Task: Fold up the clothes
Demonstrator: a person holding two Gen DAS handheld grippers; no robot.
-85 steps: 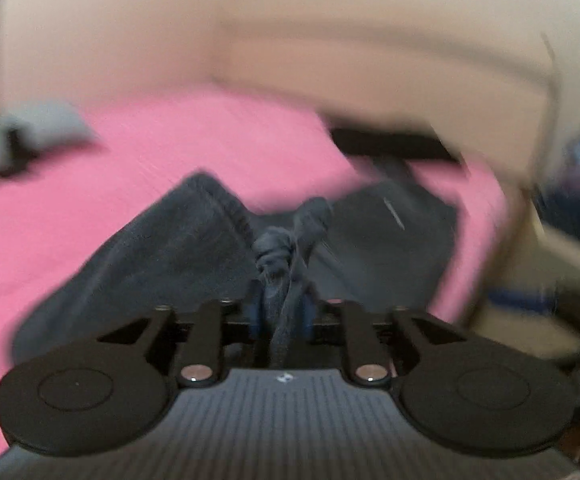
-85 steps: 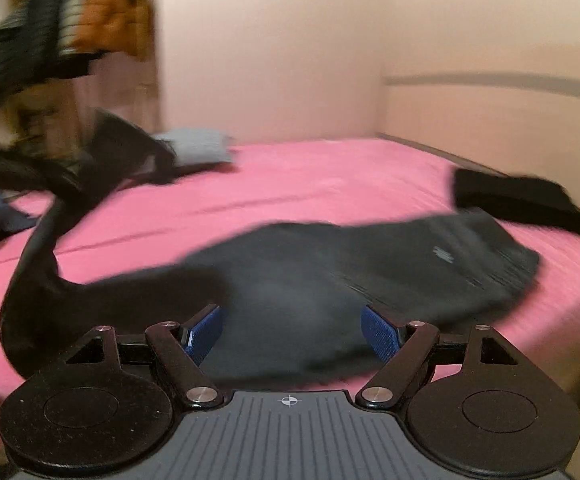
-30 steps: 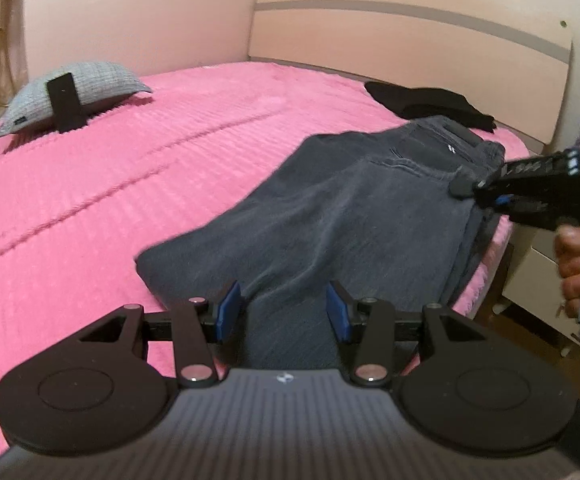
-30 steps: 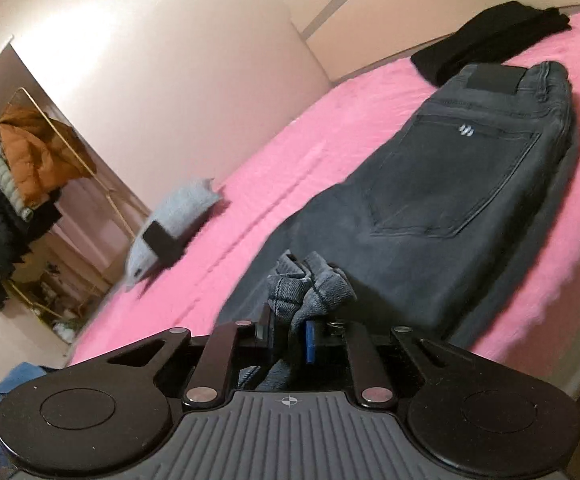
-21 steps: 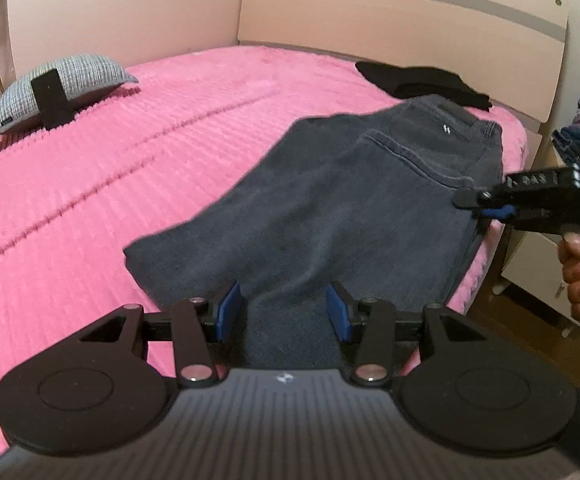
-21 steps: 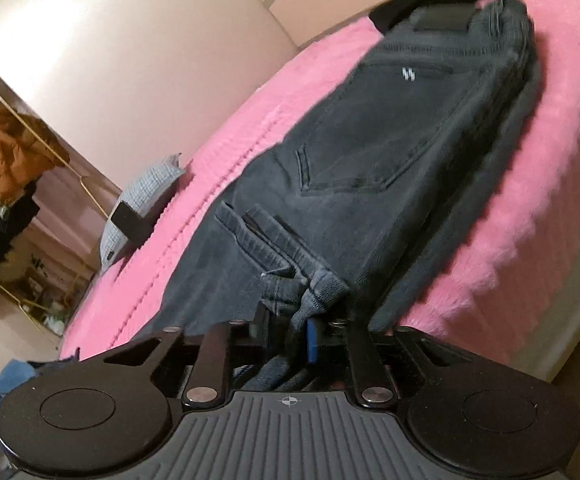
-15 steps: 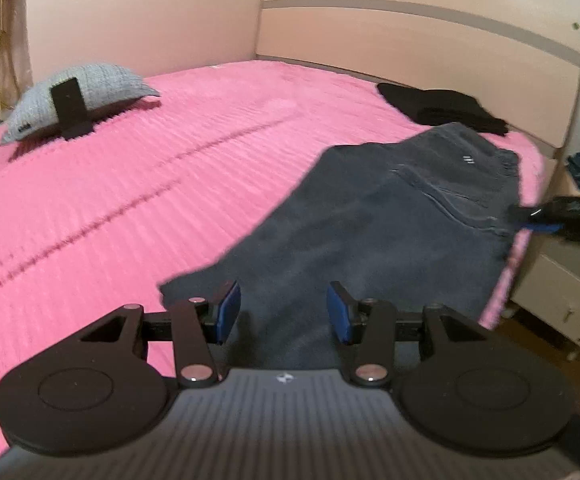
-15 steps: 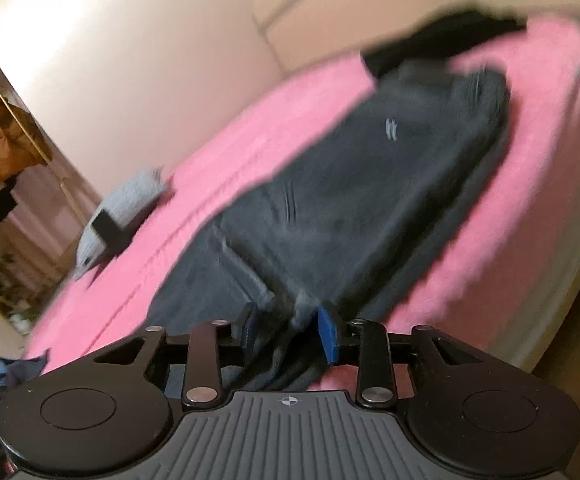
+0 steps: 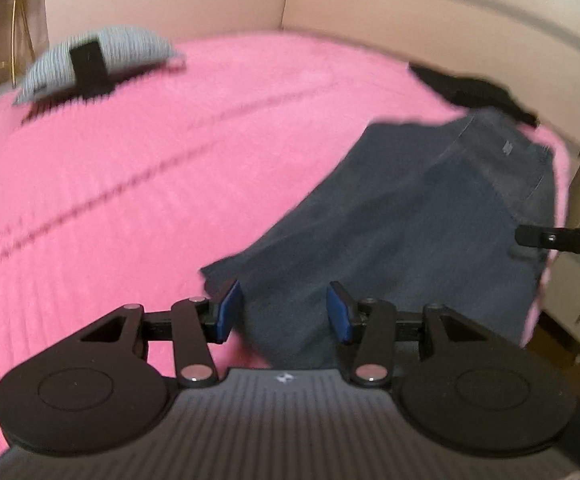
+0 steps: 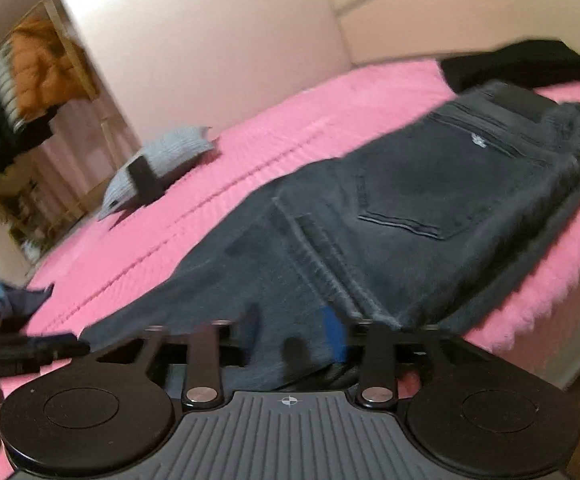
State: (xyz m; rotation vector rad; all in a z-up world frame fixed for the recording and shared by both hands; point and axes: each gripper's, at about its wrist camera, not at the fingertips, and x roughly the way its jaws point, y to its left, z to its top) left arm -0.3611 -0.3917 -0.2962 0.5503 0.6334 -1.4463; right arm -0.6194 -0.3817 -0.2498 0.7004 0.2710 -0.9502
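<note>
On pink bed (image 9: 109,200), folded jeans (image 9: 410,220), both claws spread.

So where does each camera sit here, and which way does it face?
Left wrist: on the left tongs, open, facing across the pink bed toward the headboard; right tongs at the edge.
Right wrist: on the right tongs, open, low over the jeans.
Both show the jeans, pillow and black clothes.
</note>
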